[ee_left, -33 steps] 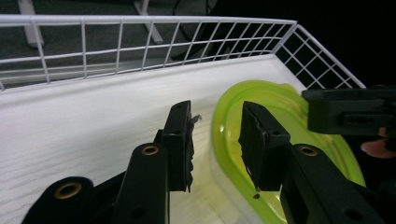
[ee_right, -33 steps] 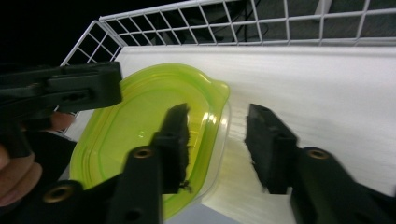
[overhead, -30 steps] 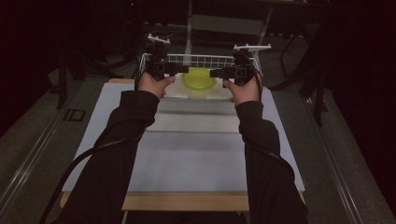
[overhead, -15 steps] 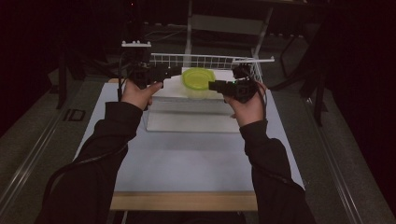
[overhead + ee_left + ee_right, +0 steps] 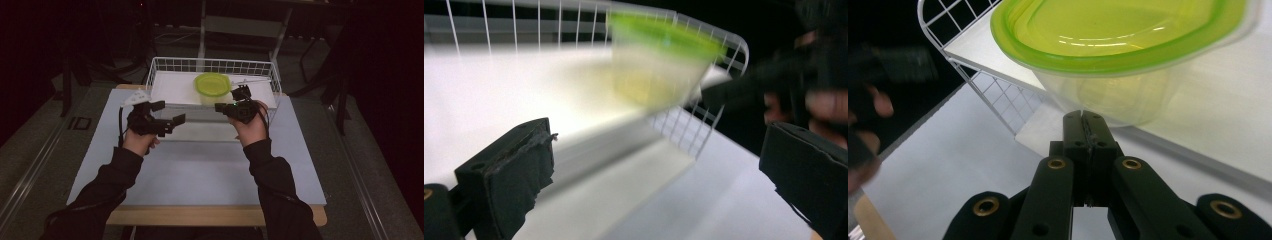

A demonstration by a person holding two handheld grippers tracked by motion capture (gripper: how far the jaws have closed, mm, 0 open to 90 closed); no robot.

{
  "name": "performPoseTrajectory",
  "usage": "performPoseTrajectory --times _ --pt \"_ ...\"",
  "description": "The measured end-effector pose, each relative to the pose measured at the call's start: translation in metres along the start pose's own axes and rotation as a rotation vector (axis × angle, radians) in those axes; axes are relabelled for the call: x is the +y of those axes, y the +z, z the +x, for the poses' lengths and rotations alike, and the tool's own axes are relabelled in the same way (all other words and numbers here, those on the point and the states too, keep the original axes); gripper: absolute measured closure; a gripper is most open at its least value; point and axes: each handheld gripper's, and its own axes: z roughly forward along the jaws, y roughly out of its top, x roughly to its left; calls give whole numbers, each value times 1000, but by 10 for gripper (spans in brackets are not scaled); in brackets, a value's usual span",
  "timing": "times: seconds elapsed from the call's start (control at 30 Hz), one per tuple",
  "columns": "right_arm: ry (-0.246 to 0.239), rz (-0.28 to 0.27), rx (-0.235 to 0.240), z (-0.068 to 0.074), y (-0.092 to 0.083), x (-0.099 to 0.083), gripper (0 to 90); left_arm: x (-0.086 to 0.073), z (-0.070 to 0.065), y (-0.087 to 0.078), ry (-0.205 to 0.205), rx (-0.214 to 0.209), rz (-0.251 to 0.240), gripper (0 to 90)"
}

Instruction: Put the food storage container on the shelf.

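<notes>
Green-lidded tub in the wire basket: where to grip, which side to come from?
Likely best by the body under the lid rim, from the basket's open near side. The tub stands upright and its clear walls taper downward, so the overhanging green lid should stop a slip. The wire basket walls off the far side.

**Container in the basket, grippers before it**

The wire basket (image 5: pixel 160 67) sits at the table's (image 5: pixel 200 175) far edge. The lidded container (image 5: pixel 212 85) stands inside it, right of centre. Both grippers hang over the table before the basket — left gripper (image 5: pixel 167 120) at its left corner, right gripper (image 5: pixel 225 106) just before the container.
</notes>
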Motion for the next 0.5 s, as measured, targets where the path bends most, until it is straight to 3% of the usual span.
performPoseTrajectory --times 0.13,0.23,0.3,0.5 --pt "-14 6 -12 0 8 3 899 -28 -7 -2 33 20 5 17" --pt "-1 6 -14 0 12 6 899 -43 -11 -3 20 -1 17 17" --pt "8 1 -14 -2 13 8 899 -51 -13 -2 -1 -25 13 17" --pt "31 6 -21 -4 17 13 897 -60 -22 -3 32 -38 7 17"
